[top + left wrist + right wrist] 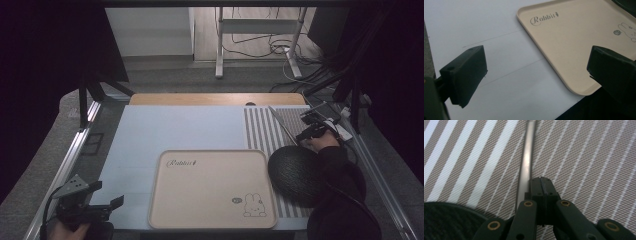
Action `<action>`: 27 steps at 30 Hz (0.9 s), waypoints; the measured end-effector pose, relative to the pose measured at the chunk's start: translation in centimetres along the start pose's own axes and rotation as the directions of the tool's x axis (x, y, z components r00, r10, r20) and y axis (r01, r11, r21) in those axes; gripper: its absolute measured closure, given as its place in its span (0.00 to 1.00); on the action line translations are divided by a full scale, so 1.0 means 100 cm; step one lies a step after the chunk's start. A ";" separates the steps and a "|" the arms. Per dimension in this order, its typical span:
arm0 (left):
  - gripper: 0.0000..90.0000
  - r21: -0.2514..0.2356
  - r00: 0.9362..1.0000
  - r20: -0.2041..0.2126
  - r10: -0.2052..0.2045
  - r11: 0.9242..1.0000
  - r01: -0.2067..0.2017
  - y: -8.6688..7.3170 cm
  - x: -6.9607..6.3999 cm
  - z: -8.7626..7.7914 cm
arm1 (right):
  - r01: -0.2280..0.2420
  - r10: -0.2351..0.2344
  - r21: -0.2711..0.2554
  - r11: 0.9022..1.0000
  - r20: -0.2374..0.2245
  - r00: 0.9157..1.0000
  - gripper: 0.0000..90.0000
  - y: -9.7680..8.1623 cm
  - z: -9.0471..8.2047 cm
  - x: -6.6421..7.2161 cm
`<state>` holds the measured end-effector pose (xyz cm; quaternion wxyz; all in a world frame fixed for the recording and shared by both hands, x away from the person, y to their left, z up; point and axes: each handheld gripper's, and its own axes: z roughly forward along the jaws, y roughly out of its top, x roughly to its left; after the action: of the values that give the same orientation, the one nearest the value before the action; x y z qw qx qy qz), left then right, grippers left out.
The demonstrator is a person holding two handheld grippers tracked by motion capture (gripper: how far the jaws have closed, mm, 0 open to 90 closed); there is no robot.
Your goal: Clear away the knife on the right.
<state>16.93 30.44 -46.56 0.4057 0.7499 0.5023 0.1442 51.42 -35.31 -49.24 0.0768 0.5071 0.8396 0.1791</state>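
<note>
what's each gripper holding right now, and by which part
Nothing is held. The left gripper stands open over the white mat beside the beige tray. The right gripper is shut and empty, next to the thin metal rod on the striped mat.

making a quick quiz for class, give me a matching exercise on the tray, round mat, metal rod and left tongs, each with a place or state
Things:
1 tray
2 round mat
3 metal rod
4 left tongs

Descriptions:
A dark, at the tray's right
B open, holding nothing
C beige, rabbit drawing
D thin, lying on striped cloth

Pairs: 1-C, 2-A, 3-D, 4-B
</note>
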 end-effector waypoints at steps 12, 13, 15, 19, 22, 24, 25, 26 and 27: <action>0.04 0.001 1.000 -0.002 0.000 1.000 0.000 0.000 0.000 0.000 | -0.046 0.050 -0.089 0.995 0.041 0.998 0.55 0.014 -0.011 0.002; 0.04 0.002 1.000 -0.002 0.000 1.000 0.000 0.000 0.000 0.000 | -0.046 0.050 -0.093 0.995 0.047 0.998 0.46 0.015 -0.011 0.003; 0.04 0.002 1.000 -0.002 0.000 1.000 0.000 0.000 0.000 0.000 | -0.050 0.056 -0.089 0.995 0.061 0.997 0.20 0.022 -0.008 0.008; 0.04 0.002 1.000 -0.002 0.000 1.000 0.000 0.000 0.000 0.000 | -0.053 0.057 -0.062 0.997 0.066 0.996 0.01 0.029 -0.001 0.014; 0.04 0.002 1.000 -0.002 -0.001 1.000 0.001 0.000 0.000 0.000 | -0.053 0.054 -0.026 0.998 0.060 0.997 0.00 0.036 0.007 0.019; 0.04 0.001 1.000 -0.002 -0.003 1.000 0.003 0.000 0.000 0.000 | -0.054 0.055 -0.008 0.998 0.073 0.996 0.00 0.040 0.011 0.021; 0.04 0.000 1.000 -0.001 -0.004 1.000 0.004 -0.001 0.000 0.000 | -0.046 0.046 0.000 0.999 0.071 0.996 0.00 0.042 0.013 0.022; 0.04 0.000 1.000 -0.001 -0.005 1.000 0.005 -0.001 0.000 0.000 | -0.046 0.045 0.006 0.999 0.072 0.996 0.00 0.044 0.015 0.022; 0.04 0.000 1.000 -0.001 -0.006 1.000 0.006 -0.001 0.000 0.000 | -0.046 0.045 0.006 0.999 0.073 0.996 0.00 0.045 0.017 0.022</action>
<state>16.89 30.49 -46.60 0.4057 0.7483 0.5047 0.1436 54.61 -31.07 -49.02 0.1016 0.5325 0.8252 0.1589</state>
